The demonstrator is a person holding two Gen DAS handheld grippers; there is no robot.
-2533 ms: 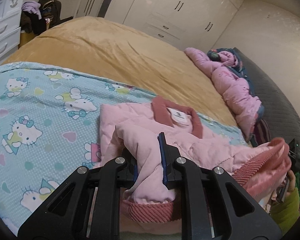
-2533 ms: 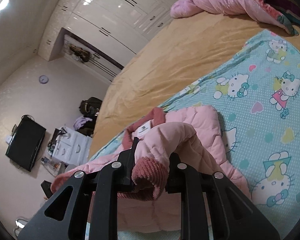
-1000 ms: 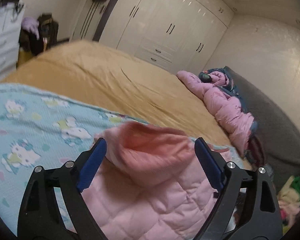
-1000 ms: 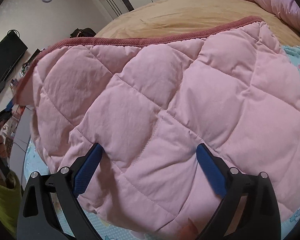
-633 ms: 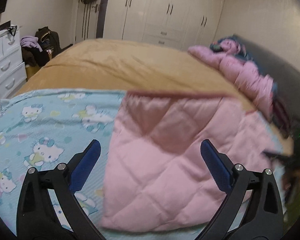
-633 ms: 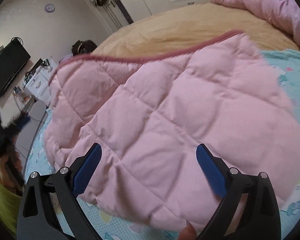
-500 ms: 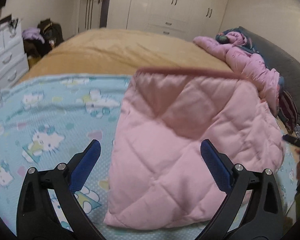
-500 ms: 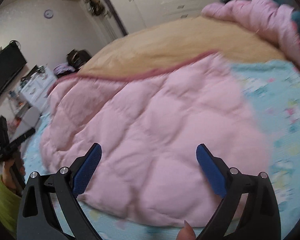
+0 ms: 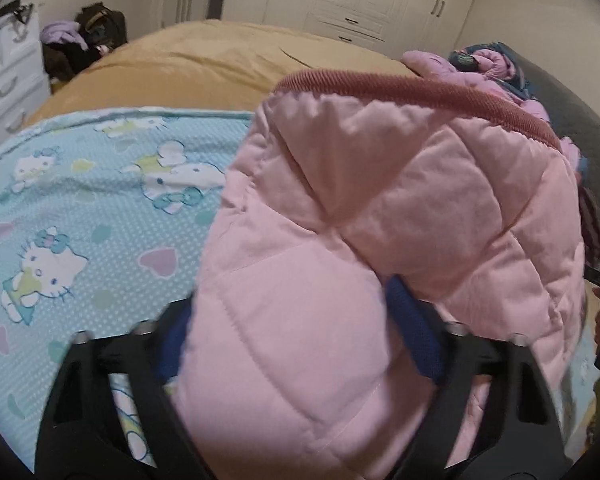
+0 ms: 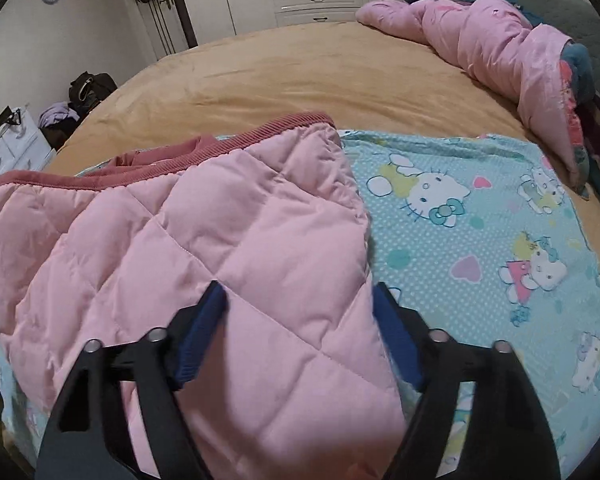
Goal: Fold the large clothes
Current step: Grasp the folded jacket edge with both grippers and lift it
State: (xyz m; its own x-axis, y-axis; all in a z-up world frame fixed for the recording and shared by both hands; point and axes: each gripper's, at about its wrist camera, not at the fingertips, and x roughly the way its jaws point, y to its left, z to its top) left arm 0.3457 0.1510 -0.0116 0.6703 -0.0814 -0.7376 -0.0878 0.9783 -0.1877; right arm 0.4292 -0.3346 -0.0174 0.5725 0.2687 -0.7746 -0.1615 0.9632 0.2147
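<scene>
Now both jaws have just been closing: left gripper (image 9: 292,322) and right gripper (image 10: 300,324) each straddle the jacket (image 10: 204,264), seemingly pinching it.

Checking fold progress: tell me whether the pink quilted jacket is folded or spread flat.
Folded. The pink quilted jacket lies doubled over on the cartoon sheet, its ribbed hem over the collar.
</scene>
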